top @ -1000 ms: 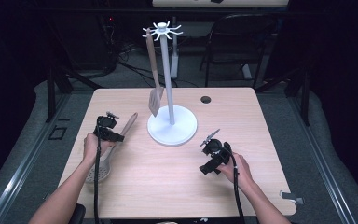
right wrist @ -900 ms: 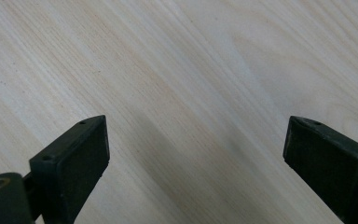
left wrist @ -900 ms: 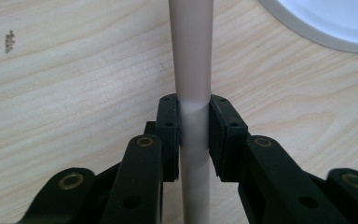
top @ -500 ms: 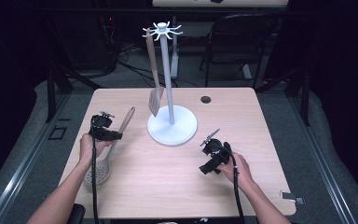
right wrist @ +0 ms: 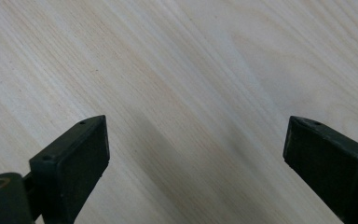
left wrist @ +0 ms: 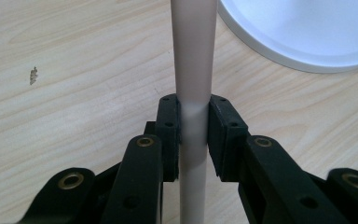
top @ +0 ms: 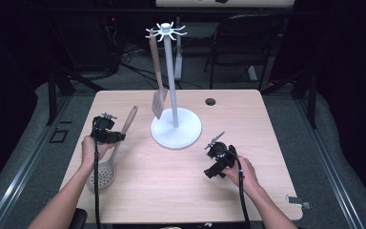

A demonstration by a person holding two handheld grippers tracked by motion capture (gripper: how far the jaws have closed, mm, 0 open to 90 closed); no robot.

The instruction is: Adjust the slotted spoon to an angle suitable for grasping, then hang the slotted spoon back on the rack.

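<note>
The left hand-held gripper [top: 109, 136] is clamped on the skimmer [top: 108, 164] partway up its handle, bowl end down by the near-left edge of the surface [top: 171, 191], handle tip angled toward the stand [top: 175, 129]; gripping it there probably leaves the tip free for a hook. A spatula [top: 157, 90] already hangs there; the right hand-held gripper [top: 214, 155] rests on the surface, jaws apart, holding nothing.

High overview; two close table [top: 171, 191] views

Wooden table [top: 171, 191] — bearing white stand [top: 176, 129], slotted spoon [top: 106, 169].
</note>
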